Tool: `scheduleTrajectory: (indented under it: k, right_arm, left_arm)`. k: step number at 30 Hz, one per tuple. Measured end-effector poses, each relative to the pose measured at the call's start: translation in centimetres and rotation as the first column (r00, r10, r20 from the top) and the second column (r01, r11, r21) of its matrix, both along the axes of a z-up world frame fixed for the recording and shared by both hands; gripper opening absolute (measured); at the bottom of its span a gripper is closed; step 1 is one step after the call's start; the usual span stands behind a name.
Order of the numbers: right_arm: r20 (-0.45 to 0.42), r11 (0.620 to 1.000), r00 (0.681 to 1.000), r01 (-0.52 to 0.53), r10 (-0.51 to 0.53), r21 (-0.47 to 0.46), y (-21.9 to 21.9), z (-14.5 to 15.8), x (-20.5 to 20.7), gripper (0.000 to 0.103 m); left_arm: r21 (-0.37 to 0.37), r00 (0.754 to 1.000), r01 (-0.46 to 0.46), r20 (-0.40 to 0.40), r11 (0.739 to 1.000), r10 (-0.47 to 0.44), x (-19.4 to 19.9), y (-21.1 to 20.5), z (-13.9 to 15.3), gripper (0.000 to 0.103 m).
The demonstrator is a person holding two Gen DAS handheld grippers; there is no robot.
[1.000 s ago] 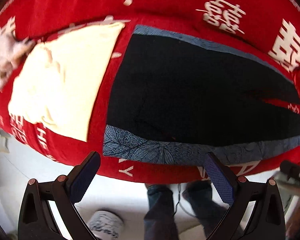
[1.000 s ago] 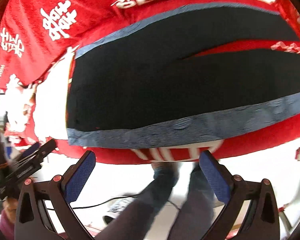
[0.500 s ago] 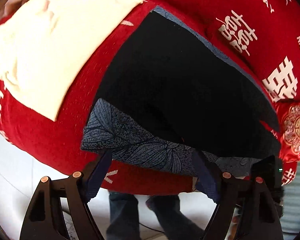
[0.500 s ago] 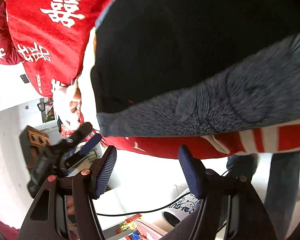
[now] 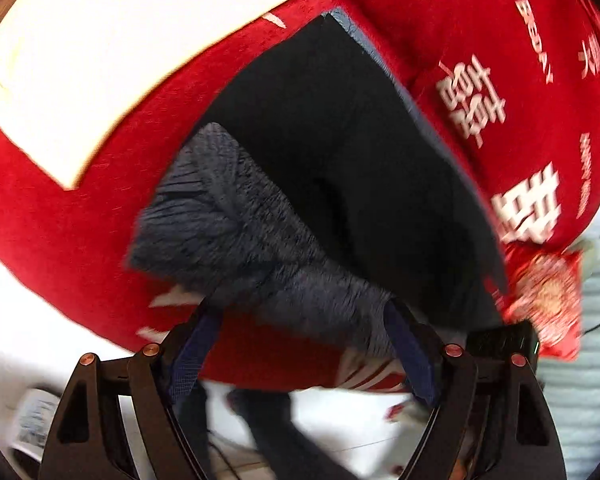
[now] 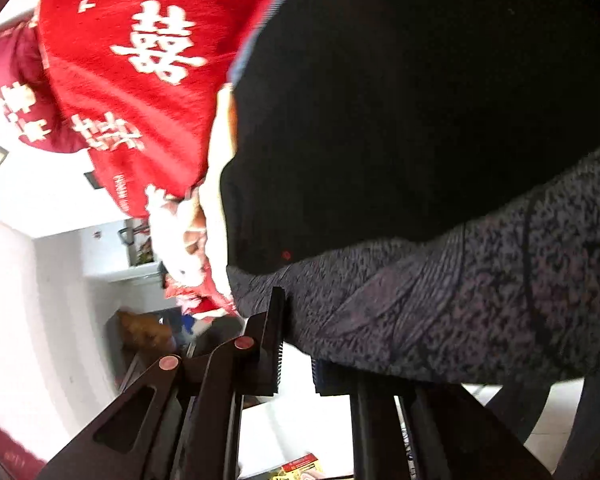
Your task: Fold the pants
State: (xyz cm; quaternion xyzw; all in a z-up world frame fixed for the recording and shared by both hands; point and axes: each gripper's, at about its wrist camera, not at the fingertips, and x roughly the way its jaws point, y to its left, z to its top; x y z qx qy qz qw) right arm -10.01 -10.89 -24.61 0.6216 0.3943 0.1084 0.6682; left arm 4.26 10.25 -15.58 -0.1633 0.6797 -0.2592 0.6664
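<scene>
Only left view, cream cloth (image 5: 112, 60) beside pants (image 5: 340, 152)

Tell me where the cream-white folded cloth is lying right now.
In the left wrist view the cream-white folded cloth lies upper left on the red printed bedspread, just left of the black pants with grey patterned side stripe.

Left tongs (image 5: 304, 344): moved in from open air to the pants (image 5: 340, 184), grey patterned hem now lying between the wide-set fingers. Right tongs (image 6: 296, 344): narrowed from wide to nearly closed at the same hem. Hem edge: lifted and bunched, formerly flat.
</scene>
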Motion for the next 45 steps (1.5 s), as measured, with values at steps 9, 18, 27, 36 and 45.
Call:
scheduleTrajectory:
  k: [9, 18, 27, 36, 45]
  right_arm:
    - [-0.031, 0.993, 0.994, -0.109, 0.107, -0.051, -0.1, -0.3, -1.6, 0.012]
    - [-0.132, 0.983, 0.975, 0.166, -0.176, -0.085, -9.8, -3.1, -11.3, 0.039]
    - [-0.1, 0.943, 0.939, 0.332, -0.328, 0.032, -10.8, -5.6, -15.8, 0.039]
    - [-0.077, 0.926, 0.925, 0.375, -0.372, 0.028, -12.4, -5.8, -15.3, 0.039]
    - [-0.084, 0.92, 0.916, 0.392, -0.392, -0.023, -13.2, -0.5, -15.0, 0.007]
  left_arm:
    - [0.007, 1.0, 0.002, -0.021, 1.0, -0.002, 0.6, -2.9, -2.0, 0.036]
    - [0.031, 0.992, 0.127, -0.005, 0.991, -0.127, 0.8, -4.1, -1.1, 0.036]
    - [0.076, 0.984, 0.177, -0.023, 0.981, -0.176, 0.9, -4.4, -1.8, 0.036]
    - [0.068, 0.98, 0.2, -0.024, 0.977, -0.199, 1.0, -4.5, -2.0, 0.036]
    - [0.034, 0.982, 0.184, 0.034, 0.982, -0.185, 2.0, -4.3, 1.6, 0.025]
